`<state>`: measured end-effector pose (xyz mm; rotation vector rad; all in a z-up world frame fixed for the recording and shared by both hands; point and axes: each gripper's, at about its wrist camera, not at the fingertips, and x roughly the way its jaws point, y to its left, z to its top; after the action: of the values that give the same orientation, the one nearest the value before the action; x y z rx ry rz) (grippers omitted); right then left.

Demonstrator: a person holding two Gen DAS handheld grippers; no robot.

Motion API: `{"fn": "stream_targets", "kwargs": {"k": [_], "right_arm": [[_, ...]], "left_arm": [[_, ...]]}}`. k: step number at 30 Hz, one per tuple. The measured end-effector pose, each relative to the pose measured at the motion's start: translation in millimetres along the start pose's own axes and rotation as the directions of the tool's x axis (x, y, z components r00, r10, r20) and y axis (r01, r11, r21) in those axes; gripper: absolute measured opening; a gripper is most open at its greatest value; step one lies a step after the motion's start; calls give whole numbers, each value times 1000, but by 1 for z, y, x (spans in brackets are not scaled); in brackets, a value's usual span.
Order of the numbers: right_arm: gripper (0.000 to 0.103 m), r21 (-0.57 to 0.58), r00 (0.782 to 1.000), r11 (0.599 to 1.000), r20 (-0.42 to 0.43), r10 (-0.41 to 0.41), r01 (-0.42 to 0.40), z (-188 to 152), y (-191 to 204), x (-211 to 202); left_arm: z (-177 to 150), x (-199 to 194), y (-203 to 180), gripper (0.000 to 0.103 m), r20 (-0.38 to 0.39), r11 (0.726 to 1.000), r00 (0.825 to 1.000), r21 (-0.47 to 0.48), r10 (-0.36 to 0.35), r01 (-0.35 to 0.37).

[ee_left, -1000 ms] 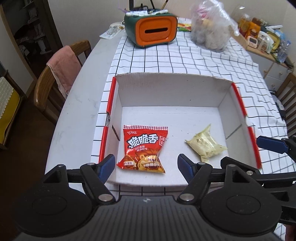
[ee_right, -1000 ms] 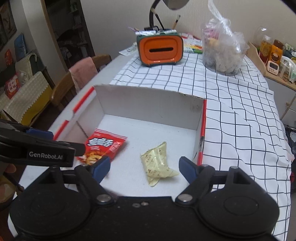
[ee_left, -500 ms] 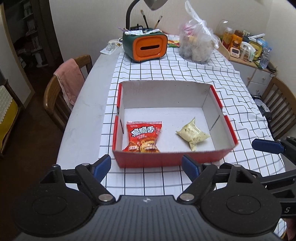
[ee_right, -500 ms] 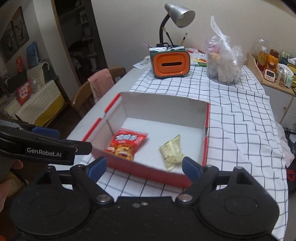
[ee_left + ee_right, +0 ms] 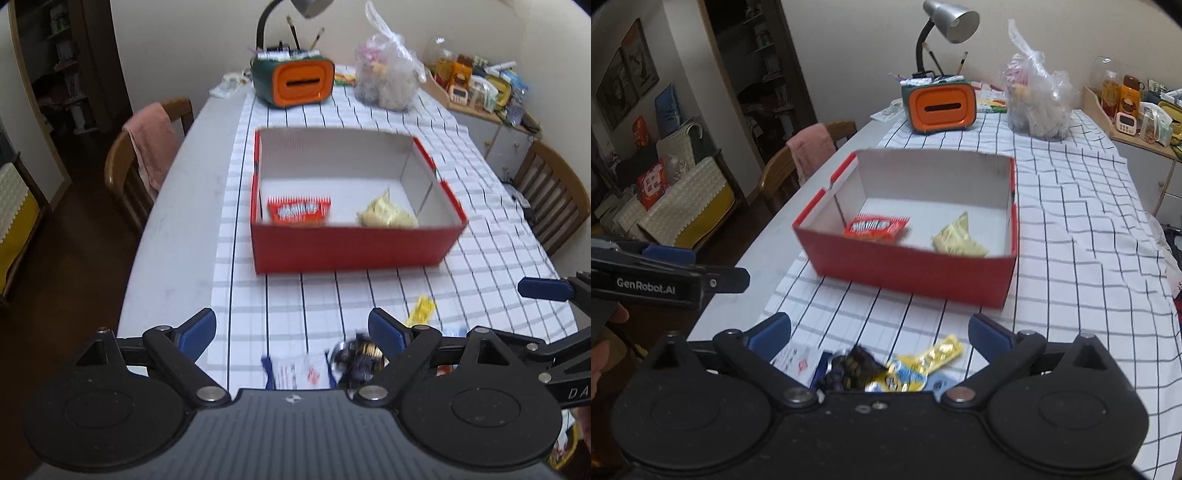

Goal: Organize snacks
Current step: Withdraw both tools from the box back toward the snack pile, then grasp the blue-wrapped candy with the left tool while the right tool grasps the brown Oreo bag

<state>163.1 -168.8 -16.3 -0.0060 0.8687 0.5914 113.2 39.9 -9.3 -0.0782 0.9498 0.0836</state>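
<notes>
A red cardboard box (image 5: 351, 247) (image 5: 912, 269) with white inner walls sits on the checked tablecloth. Inside lie a red snack packet (image 5: 299, 210) (image 5: 875, 229) and a pale yellow packet (image 5: 386, 218) (image 5: 956, 240). Near the table's front edge lie several loose snacks: a dark wrapper (image 5: 356, 358) (image 5: 849, 367), a yellow wrapper (image 5: 923, 360) (image 5: 421, 308) and a white-and-blue packet (image 5: 291, 371). My left gripper (image 5: 291, 332) hangs over them, its jaws opening, nothing between them. My right gripper (image 5: 879, 332) is also opening, empty, above the loose snacks.
An orange-and-green holder (image 5: 295, 83) with a desk lamp (image 5: 947, 27) and a clear plastic bag (image 5: 388, 81) stand at the table's far end. A wooden chair with a pink cloth (image 5: 151, 147) is at the left, another chair (image 5: 550, 199) at the right. A hand (image 5: 605, 339) holds the left gripper.
Both grippers have pulled back from over the box towards the table's near edge and opened wider. The box's red front wall and the loose snacks have come into view.
</notes>
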Motion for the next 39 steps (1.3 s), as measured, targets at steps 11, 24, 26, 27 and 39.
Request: {"fn": "stream_targets", "kwargs": {"k": [11,24,26,27,39], "right_arm": [[103,-63,995,997,-89,34,-40,-54,-3,16],[98,-437,973,898,-222,-57,-47,-81,21,59],[96,-508,970,860,-230,-80,-50,-84,26,64],[96,-536,967,842,-239,-83,-60,-85,27,67],[86,-451,923,864,-382,38,-223,-69,7,98]], "left_arm": [[-66,28,10,90,-178,998,984,43,-29,37],[-106,66,10,90,-330,997,943,43,-50,68],[-108,69,10,90,-341,996,938,35,-63,79],[-109,70,10,90,-346,996,936,30,-70,85],[-116,86,8,85,-379,993,919,4,-111,122]]}}
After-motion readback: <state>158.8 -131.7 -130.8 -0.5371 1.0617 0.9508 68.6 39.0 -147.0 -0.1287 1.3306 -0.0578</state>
